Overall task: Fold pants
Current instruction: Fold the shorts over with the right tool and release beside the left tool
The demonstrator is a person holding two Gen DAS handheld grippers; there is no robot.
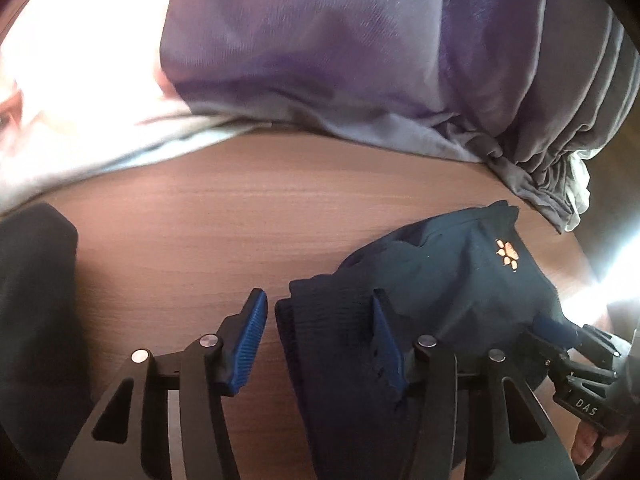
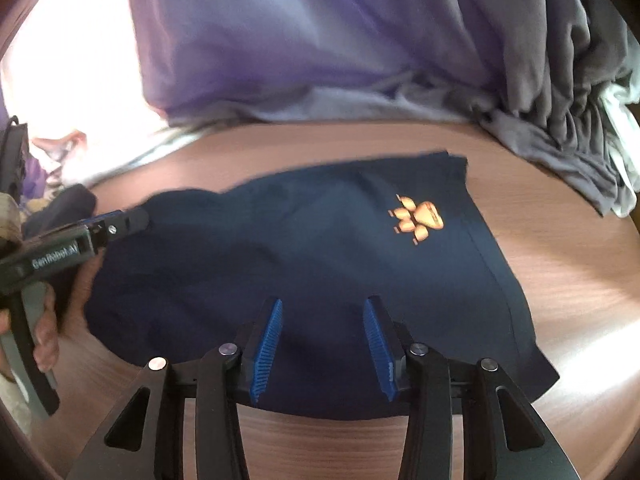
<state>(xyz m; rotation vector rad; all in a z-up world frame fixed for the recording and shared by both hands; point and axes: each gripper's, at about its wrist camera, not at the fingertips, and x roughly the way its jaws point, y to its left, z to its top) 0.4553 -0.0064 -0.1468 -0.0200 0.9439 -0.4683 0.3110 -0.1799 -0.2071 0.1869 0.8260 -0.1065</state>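
Blue pads of the right gripper (image 2: 322,344) are held apart, empty, directly above the near hem of the pants (image 2: 304,264), spread crosswise on the table (image 2: 560,264); the left gripper (image 1: 316,344) is parted at their left edge.

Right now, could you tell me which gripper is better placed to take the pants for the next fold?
Probably the left gripper: the pants' ribbed edge already lies between its open jaws.

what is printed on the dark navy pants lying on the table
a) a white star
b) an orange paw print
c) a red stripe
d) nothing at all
b, an orange paw print sits on the navy pants, toward their far right part in the right wrist view.
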